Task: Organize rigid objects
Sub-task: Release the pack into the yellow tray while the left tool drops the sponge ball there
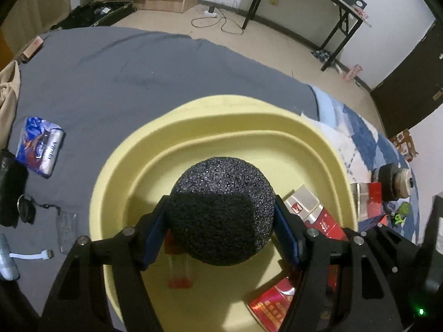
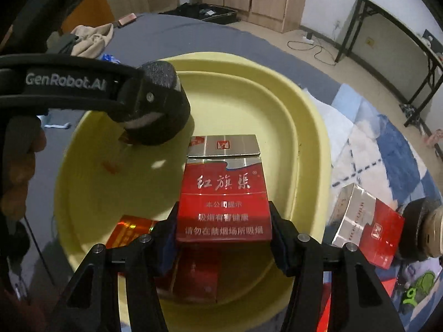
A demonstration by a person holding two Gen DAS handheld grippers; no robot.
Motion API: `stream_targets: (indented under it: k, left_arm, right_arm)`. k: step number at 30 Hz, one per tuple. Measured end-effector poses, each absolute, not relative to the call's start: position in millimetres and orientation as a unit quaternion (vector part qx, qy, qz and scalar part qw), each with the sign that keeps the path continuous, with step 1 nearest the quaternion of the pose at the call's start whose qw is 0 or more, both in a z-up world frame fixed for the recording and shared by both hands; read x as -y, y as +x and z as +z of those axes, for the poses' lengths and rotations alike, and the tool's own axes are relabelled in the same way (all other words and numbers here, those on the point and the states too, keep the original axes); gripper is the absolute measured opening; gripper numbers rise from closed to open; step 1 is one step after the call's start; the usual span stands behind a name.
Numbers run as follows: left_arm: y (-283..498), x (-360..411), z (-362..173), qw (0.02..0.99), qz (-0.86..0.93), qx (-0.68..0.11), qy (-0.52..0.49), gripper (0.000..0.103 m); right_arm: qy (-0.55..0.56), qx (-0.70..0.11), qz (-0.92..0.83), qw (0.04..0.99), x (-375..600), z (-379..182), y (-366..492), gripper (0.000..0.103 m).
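Left wrist view: the left claw [image 1: 221, 221] is spread fairly wide and pinches a black foam ball [image 1: 221, 210], one blue pad [image 1: 155, 238] pressed to each side. The ball hangs over the yellow basin [image 1: 221, 127], which sits on a grey sheet [image 1: 110, 77]. Inside the basin, a red pack [image 1: 318, 215] lies at about 3 o'clock from the ball, another red pack [image 1: 271, 304] at 5 o'clock, and a clear tube with a red end [image 1: 180, 274] at 7 o'clock. Out on the sheet at 9 o'clock lies a blue packet [image 1: 40, 146], with a white cable [image 1: 33, 256] and dark bits nearer the lower left edge. At 3 o'clock, outside the basin, a round dark object [image 1: 393, 182] rests on a patterned cloth [image 1: 360, 127].

Right wrist view: the right claw [image 2: 223, 238] is set narrower and grips a red cigarette pack [image 2: 224, 191] by its two long sides, upright, lid away from the camera, over the basin [image 2: 304, 127]. Below it more red packs [image 2: 133, 229] lie on the basin floor at 6 and 8 o'clock. At 10 o'clock the left claw [image 2: 155, 105] comes in from the left, ball [image 2: 166, 102] between its fingers, above the basin's far left part. A hand [image 2: 19, 166] shows at the left edge. Outside the basin at 3 o'clock another pack [image 2: 368, 229] lies on the cloth [image 2: 373, 138], touching the round object [image 2: 423, 229].
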State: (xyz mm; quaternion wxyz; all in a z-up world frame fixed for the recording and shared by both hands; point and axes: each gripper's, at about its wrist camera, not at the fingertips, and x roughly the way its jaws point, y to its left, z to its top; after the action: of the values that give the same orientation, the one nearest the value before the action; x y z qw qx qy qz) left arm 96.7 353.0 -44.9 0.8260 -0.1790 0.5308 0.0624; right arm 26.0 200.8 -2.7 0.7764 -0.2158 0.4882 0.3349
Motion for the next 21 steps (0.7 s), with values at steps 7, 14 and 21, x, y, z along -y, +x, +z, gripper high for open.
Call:
stream_targets:
  k: [7,14,21]
  left_arm:
    - [79,-353,-18,0.849,0.063,-0.481,-0.210,0.103]
    - [65,-316,33,0.857,0.046,-0.468,-0.212,0.103]
    - [65,-221,69,0.869,-0.035,-0.460,-0.178,0.103]
  right_arm:
    - [-0.219,-0.451,0.359,0.787,-179,26,-6,0.102]
    - [-0.148,-0.430,0.305,0.837,-62,76,-17,0.103]
    - [-0.029,-0.465,0.200,0.862,78,89,-6,0.103]
